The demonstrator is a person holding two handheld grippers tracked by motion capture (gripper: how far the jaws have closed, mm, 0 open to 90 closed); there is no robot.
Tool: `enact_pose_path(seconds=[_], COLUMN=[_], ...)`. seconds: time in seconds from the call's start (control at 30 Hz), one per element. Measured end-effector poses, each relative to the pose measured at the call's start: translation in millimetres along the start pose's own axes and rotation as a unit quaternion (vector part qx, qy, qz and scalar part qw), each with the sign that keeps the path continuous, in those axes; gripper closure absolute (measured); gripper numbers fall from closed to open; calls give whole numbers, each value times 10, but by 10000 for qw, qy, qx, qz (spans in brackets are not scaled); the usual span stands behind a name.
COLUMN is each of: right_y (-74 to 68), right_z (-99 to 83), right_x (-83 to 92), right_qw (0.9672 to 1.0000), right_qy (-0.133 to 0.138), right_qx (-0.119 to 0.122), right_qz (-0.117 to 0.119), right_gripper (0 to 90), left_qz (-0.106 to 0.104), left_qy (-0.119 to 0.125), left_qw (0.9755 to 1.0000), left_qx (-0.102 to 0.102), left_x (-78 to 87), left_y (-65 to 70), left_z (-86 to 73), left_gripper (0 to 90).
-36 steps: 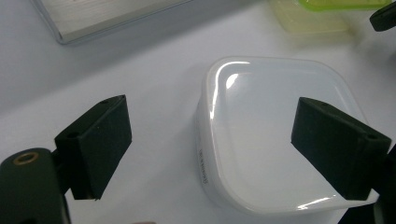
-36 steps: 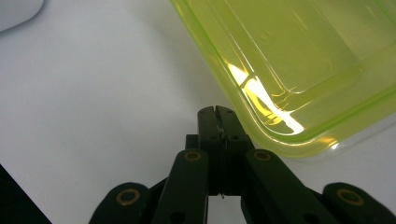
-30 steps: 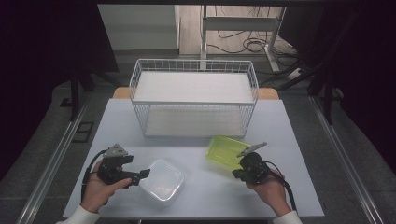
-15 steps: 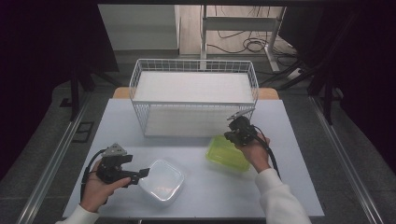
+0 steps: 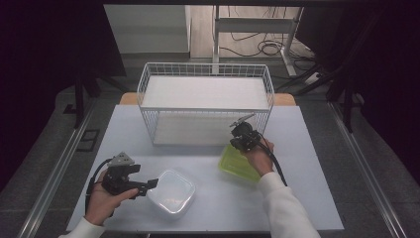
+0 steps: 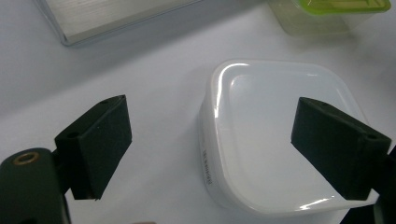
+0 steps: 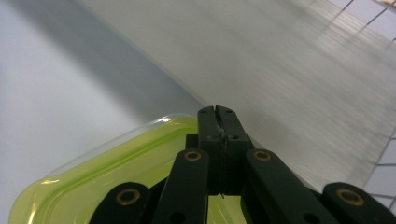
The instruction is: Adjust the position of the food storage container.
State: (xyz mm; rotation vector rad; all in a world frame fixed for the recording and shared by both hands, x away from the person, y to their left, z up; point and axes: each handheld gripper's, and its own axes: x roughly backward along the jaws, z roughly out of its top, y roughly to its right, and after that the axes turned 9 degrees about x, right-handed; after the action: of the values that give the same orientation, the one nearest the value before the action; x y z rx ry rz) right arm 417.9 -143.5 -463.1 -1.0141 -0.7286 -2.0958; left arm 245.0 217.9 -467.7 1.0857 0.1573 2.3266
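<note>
A white lidded container sits on the table near its front left. My left gripper is level with it on its left, open, and in the left gripper view the container lies between the wide-apart jaws without touching the pads. A lime-green lidded container rests right of centre. My right gripper hovers over its far edge, close to the wire basket, shut. In the right gripper view the closed jaws show nothing between them, with the green lid below.
A white wire basket stands at the back middle of the pale table; its front wall is just ahead of the right gripper. Cables trail from both grippers. The green container lies beyond the white one.
My right hand has moved from the front right of the table forward over the green container toward the basket. The left hand and both containers have stayed put.
</note>
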Motion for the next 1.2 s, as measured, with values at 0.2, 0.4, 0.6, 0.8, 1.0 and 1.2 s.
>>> enact_pose_path(seconds=[0.2,0.4,0.6,0.8,1.0,1.2], right_y=[73,70,-43,-149,-158,-178], right_z=[-6,-19,-7,-10,-24,-30], right_x=[-22,-63,-55,-32,-26,-9], right_qw=[9996,9998,10000,9998,9997,9996], right_qy=[28,5,53,70,112,116], right_qx=[-107,-144,49,173,129,189], right_qz=[-246,-140,-39,67,163,174], right_gripper=[895,896,896,896,896,896], left_qz=[2,17,9,1,-10,-58], left_qy=[-20,-52,-47,-50,-40,-9], left_qw=[10000,10000,10000,10000,10000,10000], left_qx=[-33,-17,-53,-36,-21,80], left_x=[-5,-19,-18,-21,-17,-13], left_y=[16,-8,6,7,12,12], left_z=[3,-5,-4,-5,-2,4], left_gripper=[125,125,125,125,124,121])
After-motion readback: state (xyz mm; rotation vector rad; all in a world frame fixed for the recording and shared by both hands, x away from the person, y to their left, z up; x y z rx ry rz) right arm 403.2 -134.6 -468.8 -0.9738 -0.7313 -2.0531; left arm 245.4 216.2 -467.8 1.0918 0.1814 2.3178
